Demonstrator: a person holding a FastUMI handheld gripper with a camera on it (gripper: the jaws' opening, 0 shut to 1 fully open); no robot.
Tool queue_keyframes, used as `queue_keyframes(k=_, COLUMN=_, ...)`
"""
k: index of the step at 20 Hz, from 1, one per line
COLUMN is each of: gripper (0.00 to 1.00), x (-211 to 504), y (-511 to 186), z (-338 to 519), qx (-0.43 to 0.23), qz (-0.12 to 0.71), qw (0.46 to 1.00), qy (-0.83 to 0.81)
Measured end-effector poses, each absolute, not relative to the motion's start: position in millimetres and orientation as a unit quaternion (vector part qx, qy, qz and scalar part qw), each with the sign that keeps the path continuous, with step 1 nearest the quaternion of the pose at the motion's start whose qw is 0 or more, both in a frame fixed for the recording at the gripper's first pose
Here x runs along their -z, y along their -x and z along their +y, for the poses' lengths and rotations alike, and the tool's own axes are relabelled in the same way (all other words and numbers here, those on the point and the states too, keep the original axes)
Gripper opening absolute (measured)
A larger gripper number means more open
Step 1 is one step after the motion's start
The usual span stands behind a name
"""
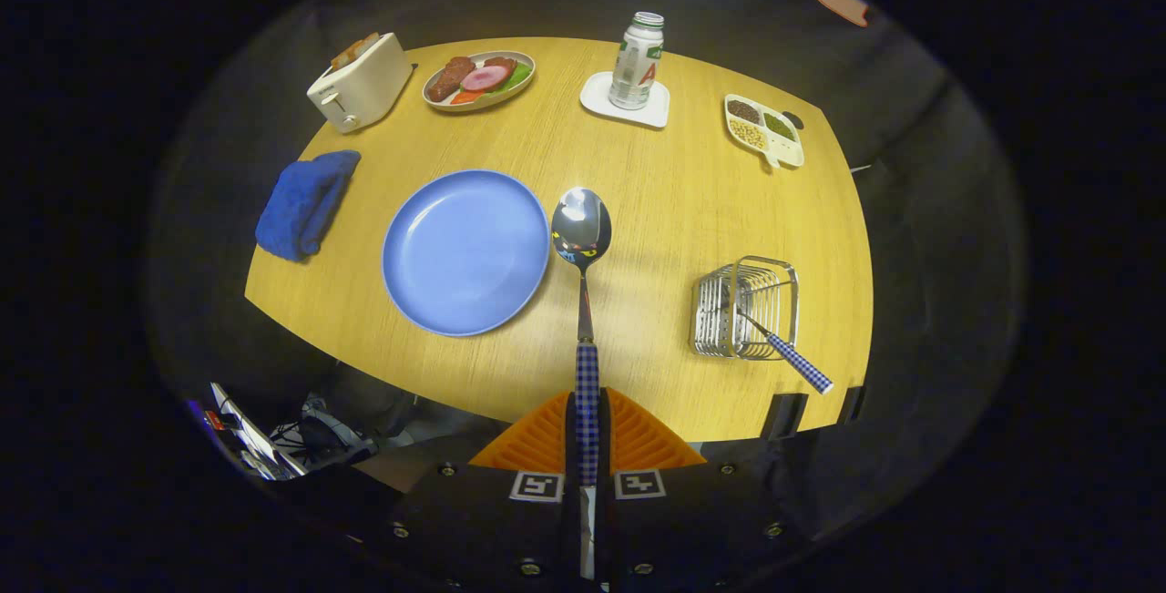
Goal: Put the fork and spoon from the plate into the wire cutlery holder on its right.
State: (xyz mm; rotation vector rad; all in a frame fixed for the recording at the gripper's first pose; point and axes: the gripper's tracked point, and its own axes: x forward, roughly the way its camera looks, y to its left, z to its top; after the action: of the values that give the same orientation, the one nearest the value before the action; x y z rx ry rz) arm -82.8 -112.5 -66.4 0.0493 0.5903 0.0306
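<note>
The claw is closed on the spoon, both fingers pressing the checked handle from either side. The spoon runs straight ahead from between the fingers, held above the desk, its shiny bowl farthest out and hanging just beside the right rim of the blue plate. The plate lies flat on the desk, ahead and to the left of the fingers, with nothing on it.

To the right of the spoon, well apart from it, stands the wire cutlery holder near the desk's near edge. The fork is already in it, leaning, its checked handle sticking out over the holder's near rim toward the desk edge.

Left of the plate lies a folded blue cloth at the desk's left edge. Beyond it, at the far left corner, stands a white toaster with bread in its slots, and just beside that a plate of food. Farther along the back a bottle stands upright on a white coaster. Near the far right edge sits a divided snack tray with grains in its compartments.

The desk is light wood with rounded corners. Below its near left edge, cables and equipment lie on the floor.
</note>
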Motion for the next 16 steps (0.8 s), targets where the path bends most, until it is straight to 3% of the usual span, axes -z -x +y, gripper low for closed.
queue_keyframes(k=16, gripper=0.06, x=95.2, y=118.9, z=-210.9, qx=0.036, qz=0.363, qw=0.93, qy=-0.049)
